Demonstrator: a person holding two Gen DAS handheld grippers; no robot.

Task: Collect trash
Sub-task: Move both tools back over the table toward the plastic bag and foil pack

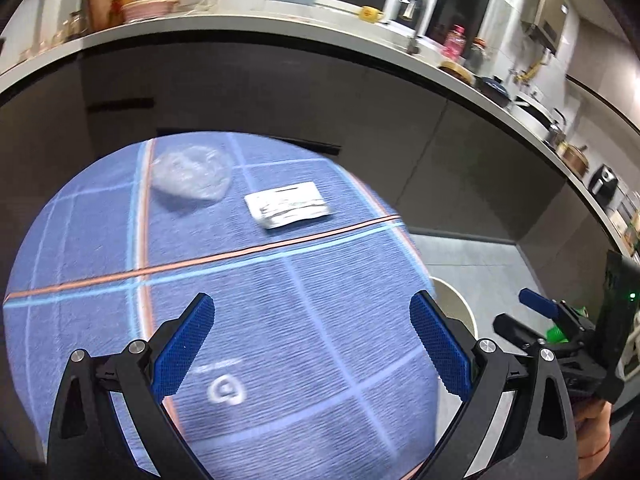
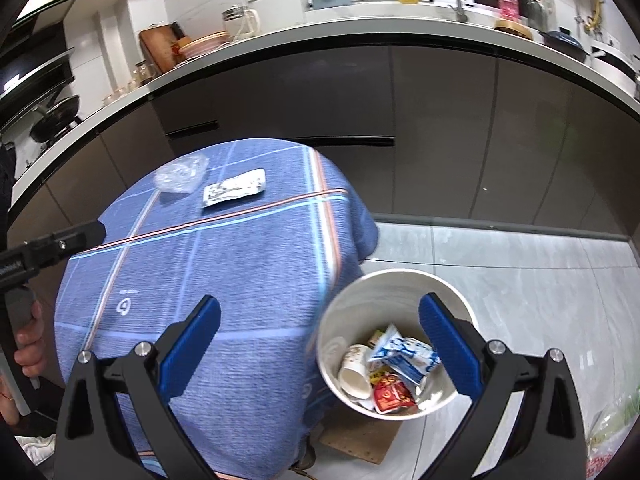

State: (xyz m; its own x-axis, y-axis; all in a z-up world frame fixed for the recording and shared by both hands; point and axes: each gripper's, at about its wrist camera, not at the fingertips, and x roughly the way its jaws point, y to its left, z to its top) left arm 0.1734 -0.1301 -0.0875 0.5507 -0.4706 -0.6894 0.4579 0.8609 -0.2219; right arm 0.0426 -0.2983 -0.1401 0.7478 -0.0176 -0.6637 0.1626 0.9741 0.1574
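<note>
The left gripper [image 1: 312, 344] hangs over a round table covered in a blue checked cloth [image 1: 280, 320], its blue-padded jaws spread wide with nothing between them. Ahead of it and to the left, near the far edge of the table, lies a crumpled clear plastic bag [image 1: 191, 176]; just to the right of that, straight ahead of the gripper, lies a flat white packet with dark print [image 1: 289, 204], apart from the bag. Further right, past the table edge and lower down, the rim of a white bin [image 1: 456, 304] shows on the grey tiled floor. The right gripper [image 2: 320, 340] is also released, jaws wide and empty, poised over the right edge of the table with the bin below its right finger. The bin stands on the floor just beside the hanging cloth and holds a tipped paper cup [image 2: 354, 370], a blue and white wrapper [image 2: 408, 354] and a red packet [image 2: 390, 396]. A person's hand [image 2: 30, 344] grips the left gripper's handle at the far left of the right wrist view. Behind the table runs a dark cabinet front under a white counter [image 2: 360, 36].
</note>
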